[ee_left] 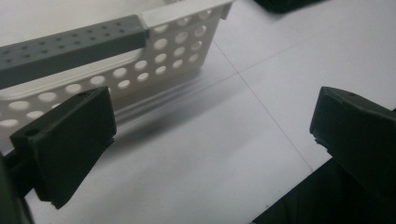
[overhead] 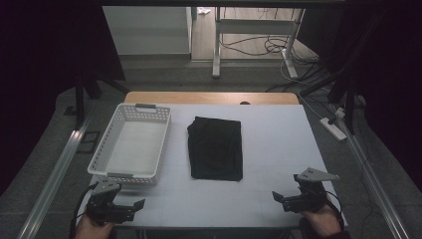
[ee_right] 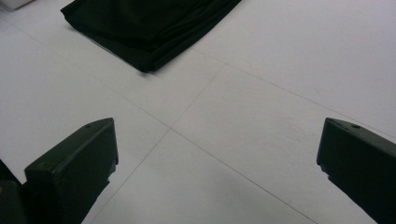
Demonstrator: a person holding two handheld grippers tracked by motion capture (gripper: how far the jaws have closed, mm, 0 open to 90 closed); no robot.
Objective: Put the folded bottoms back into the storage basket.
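A folded black cloth (overhead: 215,148) lies flat in the middle of the white table (overhead: 278,144). To its left stands an empty white perforated basket (overhead: 132,144) with grey handles. My left gripper (overhead: 130,208) rests at the table's front left corner, just in front of the basket. Its jaws are open, with nothing between them. In the left gripper view the gripper (ee_left: 212,121) faces the basket's near wall (ee_left: 154,42) and grey handle (ee_left: 70,46). My right gripper (overhead: 284,200) sits open at the front right. In the right gripper view the gripper (ee_right: 217,144) points toward the cloth (ee_right: 149,23).
The table's far edge shows a wooden strip (overhead: 209,97). Beyond it are desk legs (overhead: 217,45) and cables (overhead: 259,46) on the floor. A power strip (overhead: 334,128) lies on the floor to the right, and a metal rail (overhead: 57,174) runs along the left.
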